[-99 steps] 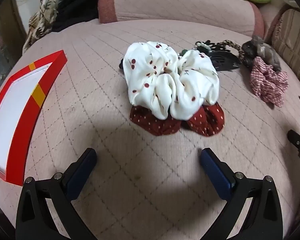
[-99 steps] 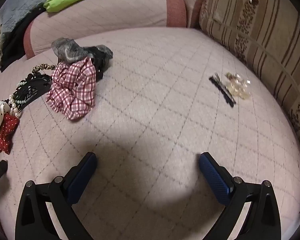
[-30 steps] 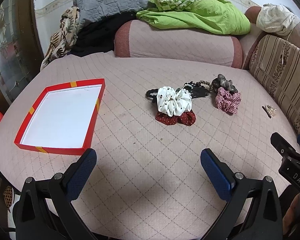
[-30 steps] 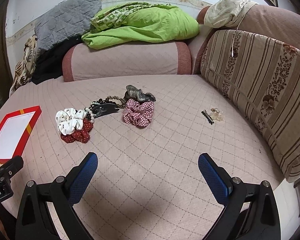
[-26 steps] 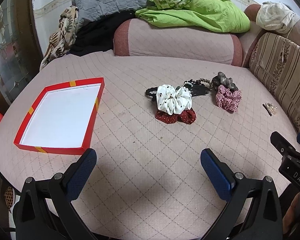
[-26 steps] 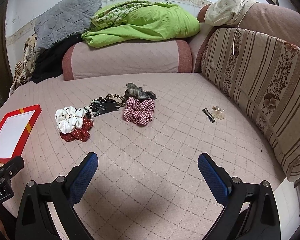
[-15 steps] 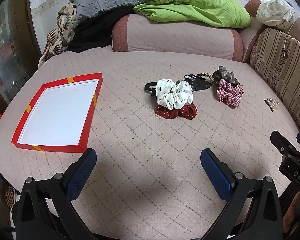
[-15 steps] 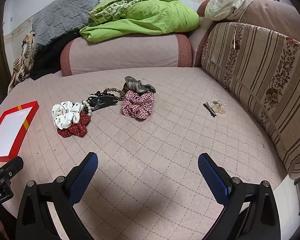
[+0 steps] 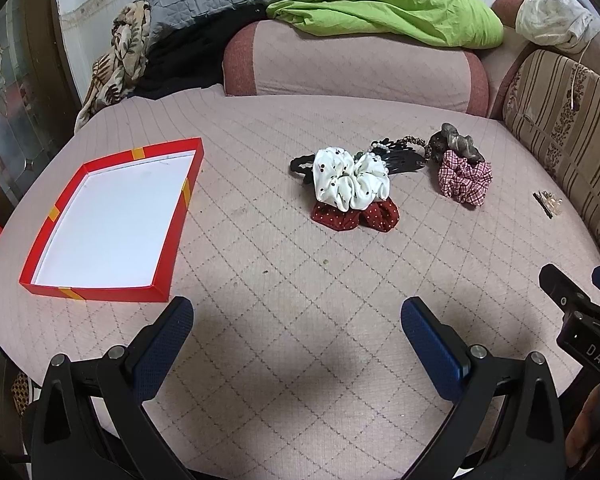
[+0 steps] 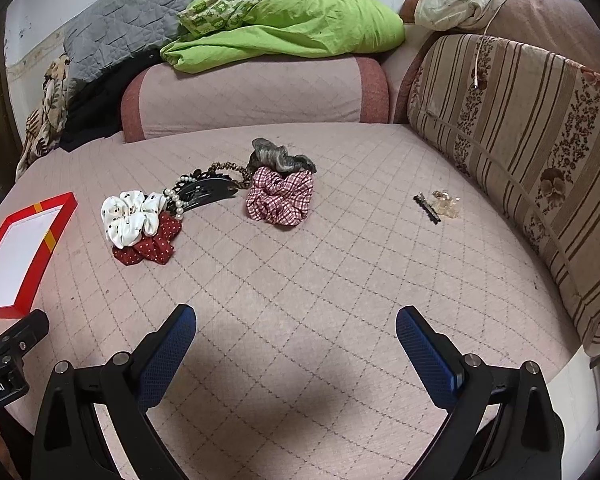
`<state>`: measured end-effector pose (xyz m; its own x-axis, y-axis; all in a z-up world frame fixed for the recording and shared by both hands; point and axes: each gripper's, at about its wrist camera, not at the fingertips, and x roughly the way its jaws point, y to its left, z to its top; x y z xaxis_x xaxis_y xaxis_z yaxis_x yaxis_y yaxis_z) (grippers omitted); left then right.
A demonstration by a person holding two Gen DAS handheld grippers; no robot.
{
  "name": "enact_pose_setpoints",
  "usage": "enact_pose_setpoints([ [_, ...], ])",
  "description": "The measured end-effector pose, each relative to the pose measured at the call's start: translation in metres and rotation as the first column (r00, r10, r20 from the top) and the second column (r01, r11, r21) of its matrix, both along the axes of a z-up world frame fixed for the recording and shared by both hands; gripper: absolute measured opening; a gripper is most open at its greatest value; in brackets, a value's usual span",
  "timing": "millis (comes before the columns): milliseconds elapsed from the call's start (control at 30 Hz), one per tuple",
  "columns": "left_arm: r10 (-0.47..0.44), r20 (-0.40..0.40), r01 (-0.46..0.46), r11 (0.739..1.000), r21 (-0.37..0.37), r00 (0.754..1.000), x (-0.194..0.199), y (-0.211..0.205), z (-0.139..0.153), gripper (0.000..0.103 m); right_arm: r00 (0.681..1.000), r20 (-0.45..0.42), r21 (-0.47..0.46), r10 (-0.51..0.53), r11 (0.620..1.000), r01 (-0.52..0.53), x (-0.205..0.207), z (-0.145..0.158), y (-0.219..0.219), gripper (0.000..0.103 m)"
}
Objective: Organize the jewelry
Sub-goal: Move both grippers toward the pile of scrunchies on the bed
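Left wrist view: your left gripper point(image 9: 296, 322) hovers spread wide and empty above the quilted cushion point(image 9: 300, 264); your right gripper point(image 10: 294, 330) likewise gapes, facing soft fabric scrunchies point(image 10: 140, 220).

Bare quilted cushion point(image 9: 284, 280) is lying open ahead of both grippers. Red tray point(image 9: 112, 220) is sitting left, scrunchie pile point(image 9: 354, 188) is blocking centre, striped backrest point(image 10: 540, 152) is walling the right side.

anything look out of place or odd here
The red tray sits empty while the accessories lie loose on the cushion. The white scrunchie is heaped on a red dotted scrunchie, and a black hair clip lies apart near the striped backrest.
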<state>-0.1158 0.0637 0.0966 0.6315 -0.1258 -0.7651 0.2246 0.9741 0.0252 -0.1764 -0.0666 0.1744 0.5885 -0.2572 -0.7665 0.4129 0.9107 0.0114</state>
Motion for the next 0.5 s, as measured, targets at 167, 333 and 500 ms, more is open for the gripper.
enact_pose_setpoints([
  [167, 0.004, -0.015, -0.004, 1.000, -0.001, 1.000, 0.004, 0.001, -0.004, 0.103, 1.000, -0.007, 0.001, 0.012, 1.000, -0.012, 0.002, -0.004, 0.002, 0.102],
  [333, -0.001, -0.023, 0.001, 1.000, 0.003, 1.000, 0.010, 0.005, -0.008, 0.103, 1.000, -0.017, 0.012, 0.019, 1.000, -0.019, 0.006, -0.010, 0.002, 0.102],
  [500, 0.020, -0.007, -0.021, 0.999, -0.028, 1.000, 0.025, 0.025, 0.001, 0.100, 0.999, -0.020, 0.026, 0.033, 0.999, -0.033, 0.013, -0.015, -0.001, 0.102],
])
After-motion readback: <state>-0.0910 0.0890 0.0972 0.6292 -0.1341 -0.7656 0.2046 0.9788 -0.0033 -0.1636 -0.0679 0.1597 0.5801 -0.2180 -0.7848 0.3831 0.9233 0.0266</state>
